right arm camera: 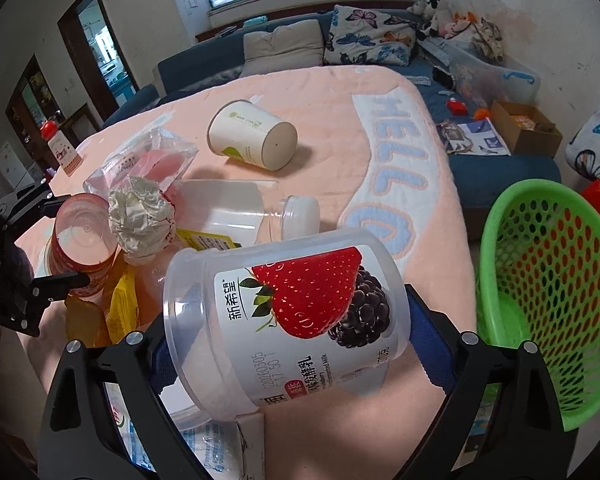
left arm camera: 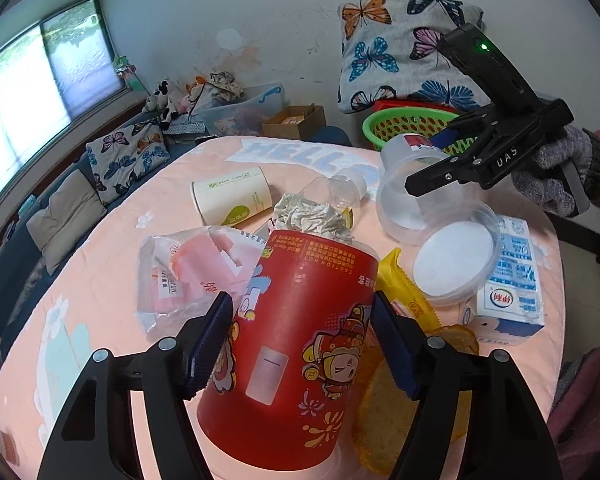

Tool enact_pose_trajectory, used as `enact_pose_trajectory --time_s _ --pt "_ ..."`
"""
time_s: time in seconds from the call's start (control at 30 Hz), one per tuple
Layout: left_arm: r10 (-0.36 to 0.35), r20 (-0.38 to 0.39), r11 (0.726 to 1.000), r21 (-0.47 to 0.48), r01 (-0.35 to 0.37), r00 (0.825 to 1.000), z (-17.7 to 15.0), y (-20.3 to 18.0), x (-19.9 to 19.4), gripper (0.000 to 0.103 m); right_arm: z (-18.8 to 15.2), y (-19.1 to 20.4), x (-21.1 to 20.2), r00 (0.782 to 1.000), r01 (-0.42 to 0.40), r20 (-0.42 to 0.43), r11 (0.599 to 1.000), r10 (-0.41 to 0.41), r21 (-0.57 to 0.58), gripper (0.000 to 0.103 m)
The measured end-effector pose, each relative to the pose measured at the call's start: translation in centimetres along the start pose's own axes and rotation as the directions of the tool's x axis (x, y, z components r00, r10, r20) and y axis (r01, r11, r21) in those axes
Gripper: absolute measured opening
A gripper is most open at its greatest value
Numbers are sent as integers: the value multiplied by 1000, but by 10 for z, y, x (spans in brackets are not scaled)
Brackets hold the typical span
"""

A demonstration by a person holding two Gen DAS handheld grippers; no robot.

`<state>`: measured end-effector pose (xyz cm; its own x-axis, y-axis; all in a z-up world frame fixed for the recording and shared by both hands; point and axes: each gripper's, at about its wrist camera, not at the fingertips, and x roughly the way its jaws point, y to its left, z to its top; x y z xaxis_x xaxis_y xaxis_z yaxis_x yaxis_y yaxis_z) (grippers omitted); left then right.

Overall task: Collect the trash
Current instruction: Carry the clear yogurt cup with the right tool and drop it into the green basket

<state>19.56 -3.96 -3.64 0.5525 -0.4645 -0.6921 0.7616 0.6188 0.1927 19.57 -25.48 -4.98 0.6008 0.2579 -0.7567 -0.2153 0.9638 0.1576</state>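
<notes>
Red cup (left arm camera: 288, 344) stands on the table (left arm camera: 112, 292), clenched in the left gripper (left arm camera: 300, 344). Clear yogurt tub (right arm camera: 284, 320) sits tilted between the right gripper's (right arm camera: 288, 344) pads, apparently grasped. Keep both squeezes gentle, then swing the tub over the green basket (right arm camera: 540, 280) before letting go.

Large pale-blue letters "HELL" and a partial "O" run across the pink blanket (right arm camera: 396, 148), right of centre in the right wrist view. The clear yoghurt tub (right arm camera: 300, 320) at lower centre carries "新希望", "20260305" and "Milk". In the left wrist view, "CAUTION HOT" stands inverted on the red paper cup (left arm camera: 300, 344); "DAS" marks the right gripper (left arm camera: 428, 176), upper right.
</notes>
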Motion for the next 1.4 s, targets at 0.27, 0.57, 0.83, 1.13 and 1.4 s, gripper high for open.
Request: enact_pose_trajectory --time_s 0.27,0.57,0.83,1.13,1.4 --pt "27 26 998 -58 -25 999 3 7 -16 64 6 0 -20 999 27 47 999 -28 18 87" --pt "96 61 989 -123 -88 994 11 9 -37 63 -1 -4 -18 995 90 37 996 -91 27 81" --pt "99 88 980 -182 -82 991 24 10 -50 63 4 -14 -34 991 105 75 993 -109 61 81" --pt "73 105 975 -216 -49 992 44 3 -47 62 8 -42 -48 987 111 98 985 -125 130 81" --pt "23 124 976 -218 4 992 76 -16 -31 62 7 -100 -71 956 241 115 947 -269 211 81"
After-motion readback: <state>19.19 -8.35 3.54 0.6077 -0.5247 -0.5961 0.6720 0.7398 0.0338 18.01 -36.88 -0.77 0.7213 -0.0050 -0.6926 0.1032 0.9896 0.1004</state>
